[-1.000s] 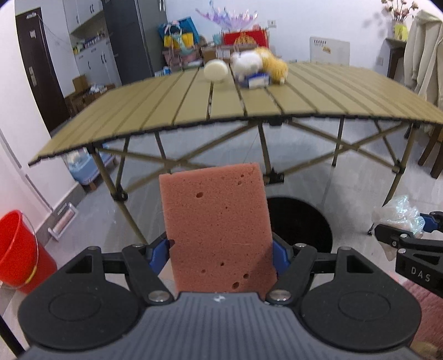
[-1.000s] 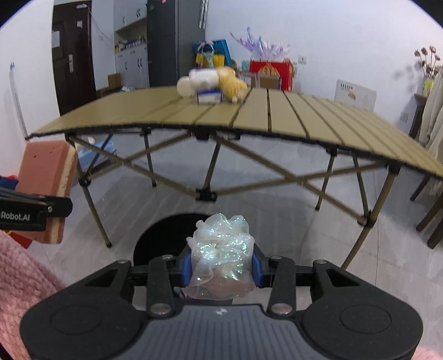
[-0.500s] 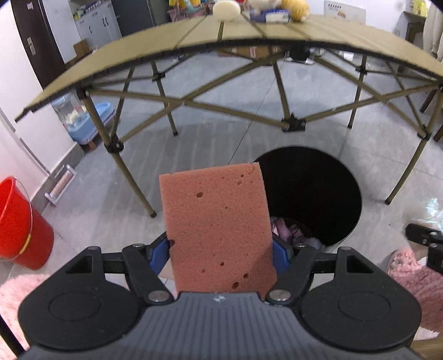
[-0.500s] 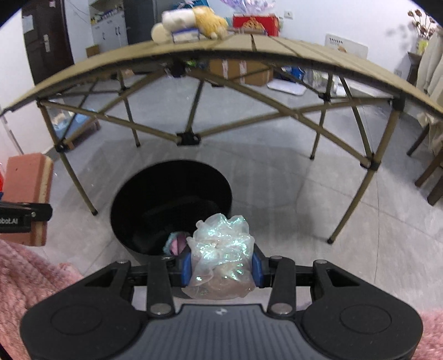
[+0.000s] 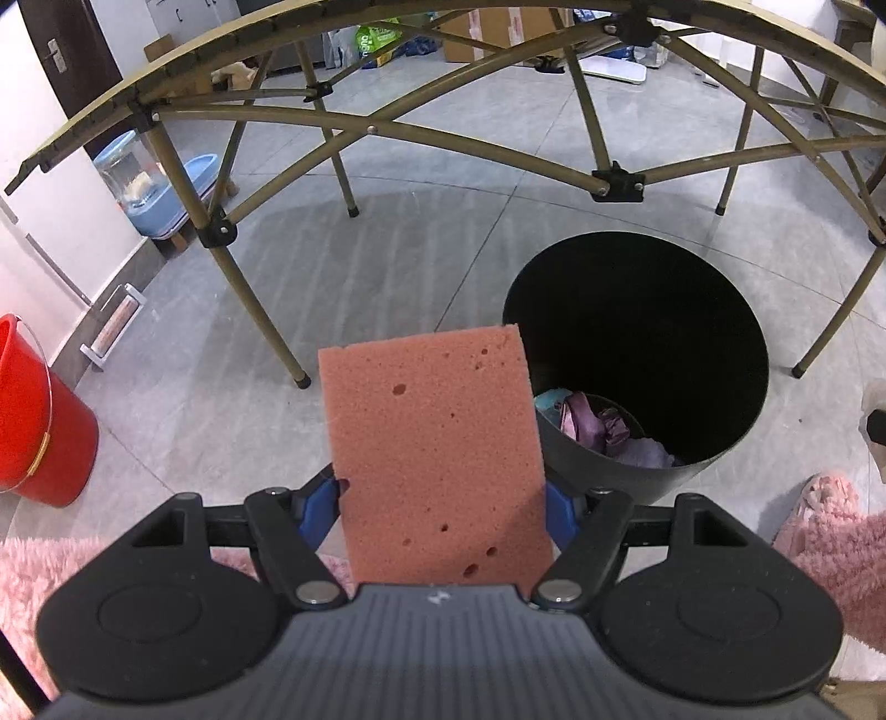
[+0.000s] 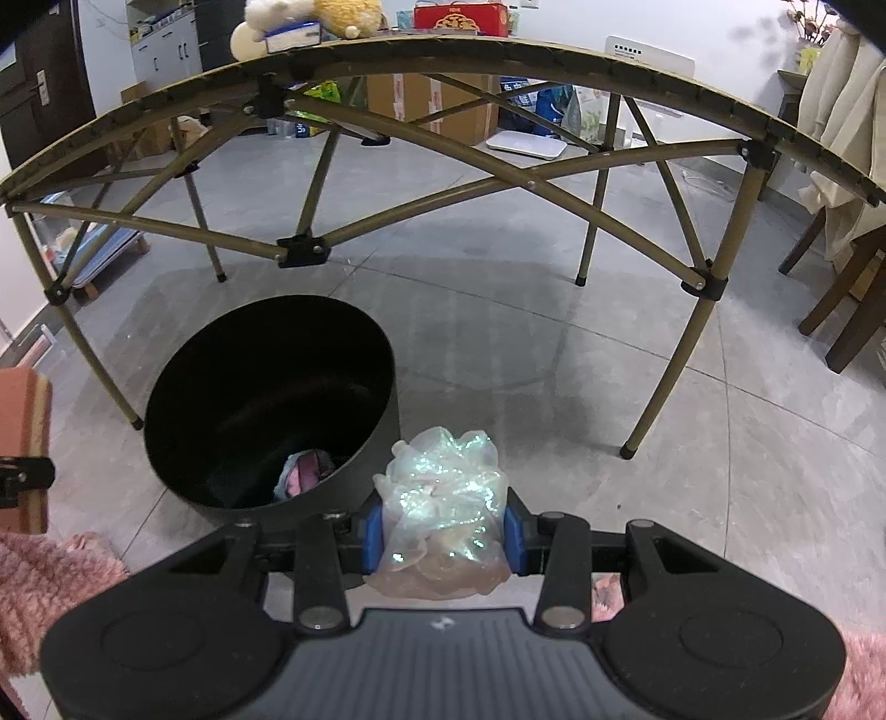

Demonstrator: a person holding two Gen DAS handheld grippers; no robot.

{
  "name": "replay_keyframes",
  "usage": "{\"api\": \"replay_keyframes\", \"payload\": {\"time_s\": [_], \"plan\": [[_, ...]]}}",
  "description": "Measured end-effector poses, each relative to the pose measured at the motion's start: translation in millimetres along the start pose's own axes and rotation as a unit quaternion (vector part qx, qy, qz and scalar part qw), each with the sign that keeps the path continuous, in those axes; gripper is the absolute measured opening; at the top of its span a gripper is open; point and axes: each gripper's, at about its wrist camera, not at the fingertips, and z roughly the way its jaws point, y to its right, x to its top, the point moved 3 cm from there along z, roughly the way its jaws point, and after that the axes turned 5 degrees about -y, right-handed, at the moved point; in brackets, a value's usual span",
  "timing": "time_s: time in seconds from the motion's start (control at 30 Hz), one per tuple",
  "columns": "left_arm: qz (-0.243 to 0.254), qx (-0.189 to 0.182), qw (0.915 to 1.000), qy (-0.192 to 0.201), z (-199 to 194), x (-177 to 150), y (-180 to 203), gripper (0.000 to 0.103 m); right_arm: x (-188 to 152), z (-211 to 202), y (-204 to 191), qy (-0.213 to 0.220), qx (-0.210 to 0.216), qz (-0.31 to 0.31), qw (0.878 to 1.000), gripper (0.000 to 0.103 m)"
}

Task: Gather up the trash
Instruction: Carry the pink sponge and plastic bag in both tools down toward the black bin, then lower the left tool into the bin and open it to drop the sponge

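L hand-held gripper (image 5: 440,507) clamps pink sponge (image 5: 434,459) | R hand-held gripper (image 6: 443,534) clamps crumpled plastic wrap (image 6: 443,509) | black bin (image 5: 637,354) ahead, between both; R closer.

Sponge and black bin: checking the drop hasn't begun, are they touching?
Apart. The right wrist view shows the sponge in the left claw, with bare floor between it and the bin.

No legible text; box (image 6: 458,12) and bag (image 5: 377,36) print too blurred.
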Motion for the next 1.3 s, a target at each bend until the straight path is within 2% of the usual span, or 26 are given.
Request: {"api": "replay_keyframes", "payload": {"time_s": [0.17, 0.47, 0.93, 1.3], "plan": [[-0.005, -0.003, 1.0, -0.008, 5, 6, 1, 0.073, 8, 7, 2, 0.007, -0.008, -0.001, 1.0, 0.04], [-0.014, -0.002, 0.9999, 0.003, 6, 34, 9, 0.073, 24, 18, 16, 0.018, -0.017, 0.02, 0.999, 0.04], [-0.005, -0.012, 0.9998, 0.015, 9, 76, 48, 0.073, 47, 37, 30, 0.024, -0.021, 0.047, 0.998, 0.04], [0.002, -0.04, 0.9992, 0.01, 18, 97, 86, 0.073, 59, 53, 37, 0.028, -0.027, 0.067, 0.997, 0.04]]}}
